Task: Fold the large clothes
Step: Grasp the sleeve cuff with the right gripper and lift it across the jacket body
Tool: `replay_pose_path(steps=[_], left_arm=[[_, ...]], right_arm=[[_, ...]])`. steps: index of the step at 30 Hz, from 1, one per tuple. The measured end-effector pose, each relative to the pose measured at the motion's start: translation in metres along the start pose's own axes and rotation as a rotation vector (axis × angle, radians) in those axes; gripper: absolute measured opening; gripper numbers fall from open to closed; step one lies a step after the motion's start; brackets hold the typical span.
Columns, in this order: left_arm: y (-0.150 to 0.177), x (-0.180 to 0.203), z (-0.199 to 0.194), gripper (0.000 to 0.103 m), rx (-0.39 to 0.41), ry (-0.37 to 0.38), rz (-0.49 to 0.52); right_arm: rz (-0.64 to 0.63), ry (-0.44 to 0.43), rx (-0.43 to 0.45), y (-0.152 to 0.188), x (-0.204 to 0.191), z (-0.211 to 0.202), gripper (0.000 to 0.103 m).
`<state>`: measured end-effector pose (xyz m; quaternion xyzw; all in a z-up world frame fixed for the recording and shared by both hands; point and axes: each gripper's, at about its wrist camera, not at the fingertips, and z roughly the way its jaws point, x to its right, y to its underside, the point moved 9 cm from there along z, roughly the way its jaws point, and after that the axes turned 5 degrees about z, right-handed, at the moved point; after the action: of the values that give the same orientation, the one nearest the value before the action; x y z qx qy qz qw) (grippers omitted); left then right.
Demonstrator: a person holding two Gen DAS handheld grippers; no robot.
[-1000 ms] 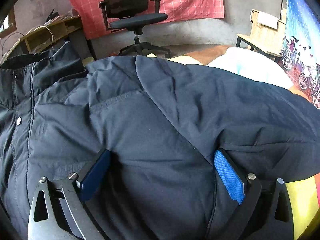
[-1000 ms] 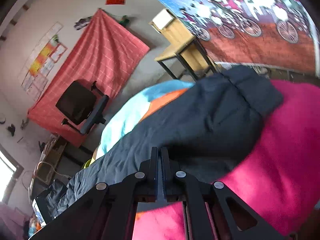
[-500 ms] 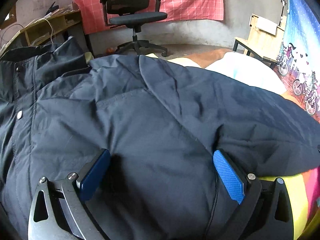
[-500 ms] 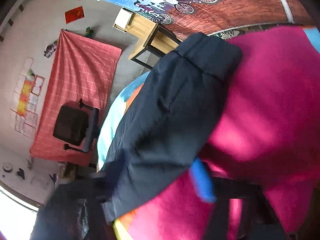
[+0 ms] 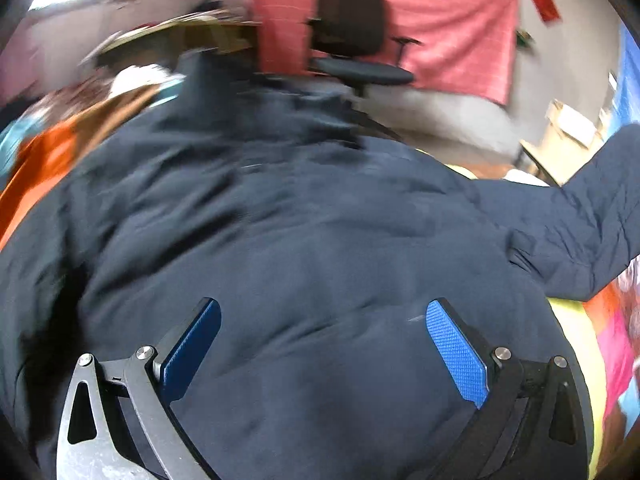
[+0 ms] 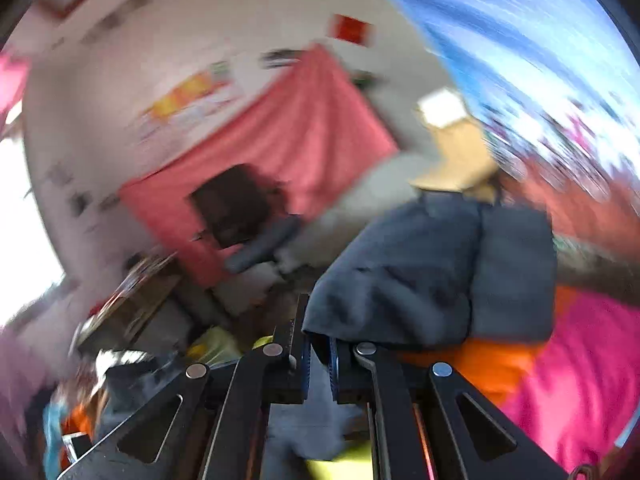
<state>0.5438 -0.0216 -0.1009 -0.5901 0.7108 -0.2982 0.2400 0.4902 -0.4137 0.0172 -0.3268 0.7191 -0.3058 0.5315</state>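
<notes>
A large dark navy padded jacket [image 5: 304,240] lies spread over a bright patterned bedspread [image 5: 576,340] and fills the left wrist view. My left gripper [image 5: 320,344] is open, its blue pads [image 5: 456,348] resting wide apart on the jacket body. One sleeve [image 5: 600,216] stretches up to the right. In the right wrist view my right gripper [image 6: 318,356] is shut on the end of that sleeve [image 6: 432,268], which hangs lifted above the pink and orange bedspread [image 6: 580,364]. Both views are blurred by motion.
A black office chair [image 5: 352,48] stands before a red checked cloth [image 5: 440,40] on the far wall. A wooden side table [image 6: 456,156] stands at the right by a bicycle mural. A cluttered shelf [image 6: 132,300] is at the left.
My right gripper opened, closed again on the sleeve end and lifted it off the bedspread. My left gripper shifted over the jacket body, staying open; the camera view swung left.
</notes>
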Motion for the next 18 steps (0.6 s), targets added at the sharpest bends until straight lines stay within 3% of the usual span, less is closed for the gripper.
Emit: replay_pose_path(steps=[5,9,15,18], left_arm=[[0.016,-0.068,-0.041,0.101,0.031,-0.069,-0.133],[0.025,-0.118,-0.076,0.101,0.073,-0.13,-0.236],[0.034,-0.174,-0.112,0.101,0.15,-0.124,-0.396],[0.036,-0.187,-0.123,0.101,0.165,-0.129,-0.42]], right_arm=[[-0.28,-0.178,-0.046,0.051,-0.135,0.008,0.008],[-0.426,-0.285,-0.12,0.108,-0.212,0.015,0.008],[-0.582,-0.384,-0.288,0.214,-0.29,0.021,0.007],[-0.657,-0.393,-0.383,0.267,-0.305,0.022,0.007]])
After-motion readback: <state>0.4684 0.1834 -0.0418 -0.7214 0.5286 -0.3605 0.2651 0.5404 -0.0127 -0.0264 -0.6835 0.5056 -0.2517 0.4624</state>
